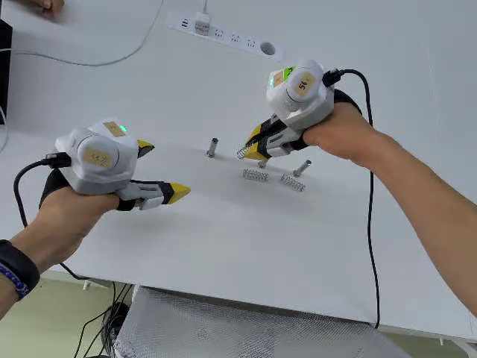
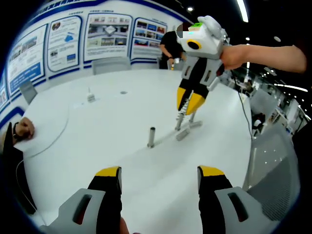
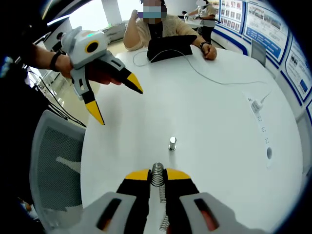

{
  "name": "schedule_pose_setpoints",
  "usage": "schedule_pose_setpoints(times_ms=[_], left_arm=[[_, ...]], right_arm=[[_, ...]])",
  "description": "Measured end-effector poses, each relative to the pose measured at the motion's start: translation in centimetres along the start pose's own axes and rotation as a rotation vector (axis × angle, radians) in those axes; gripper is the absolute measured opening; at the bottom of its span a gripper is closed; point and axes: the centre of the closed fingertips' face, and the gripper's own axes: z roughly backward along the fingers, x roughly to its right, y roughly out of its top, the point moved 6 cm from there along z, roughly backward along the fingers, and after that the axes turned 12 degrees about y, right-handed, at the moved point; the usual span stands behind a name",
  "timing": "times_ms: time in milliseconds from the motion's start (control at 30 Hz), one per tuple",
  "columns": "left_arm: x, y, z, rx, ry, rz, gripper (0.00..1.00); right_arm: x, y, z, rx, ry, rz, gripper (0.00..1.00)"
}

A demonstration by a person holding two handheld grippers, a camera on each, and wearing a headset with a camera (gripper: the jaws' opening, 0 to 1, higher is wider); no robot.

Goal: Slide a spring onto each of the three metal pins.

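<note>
Right tongs (image 1: 253, 151) gripping spring (image 1: 242, 153), left tongs (image 1: 165, 169) spread wide

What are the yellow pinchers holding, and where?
The right gripper pinches a spring along its side, one end poking past the tips. The left gripper is open and holds nothing.

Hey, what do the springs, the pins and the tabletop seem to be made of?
Springs: thin coiled wire, silvery grey, probably steel. The spring clamped in the right gripper looks the same.
Pins: short grey cylinders with a bright, glinting top, probably bare metal.
Tabletop: smooth white with a slight sheen. It could be laminate or painted board; the look leaves that open.
</note>
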Motion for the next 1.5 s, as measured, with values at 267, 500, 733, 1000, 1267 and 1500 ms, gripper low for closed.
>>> schedule_pose_setpoints(times_ms=[267, 500, 733, 1000, 1267, 1500], left_arm=[[-0.5, -0.2, 0.3, -0.004, 0.008, 0.008, 0.66], [-0.6, -0.6, 0.5, -0.011, 0.009, 0.018, 0.66], [-0.9, -1.0, 0.9, -0.017, 0.015, 0.024, 0.66], [-1.2, -1.1, 1.0, -0.017, 0.019, 0.033, 0.66], [-0.9, -1.3, 1.1, -0.022, 0.012, 0.037, 0.66], [-0.7, -1.3, 1.1, -0.025, 0.007, 0.037, 0.65]], right_arm=[[1.0, 1.0, -0.5, -0.011, 0.010, 0.017, 0.12], [2.4, 1.9, -1.1, -0.021, 0.016, 0.031, 0.12], [2.9, 2.9, -1.6, -0.021, 0.025, 0.048, 0.12], [3.2, 3.5, -2.1, -0.030, 0.035, 0.063, 0.12], [3.5, 3.4, -2.7, -0.051, 0.048, 0.078, 0.12], [3.5, 3.4, -3.2, -0.060, 0.057, 0.083, 0.12]])
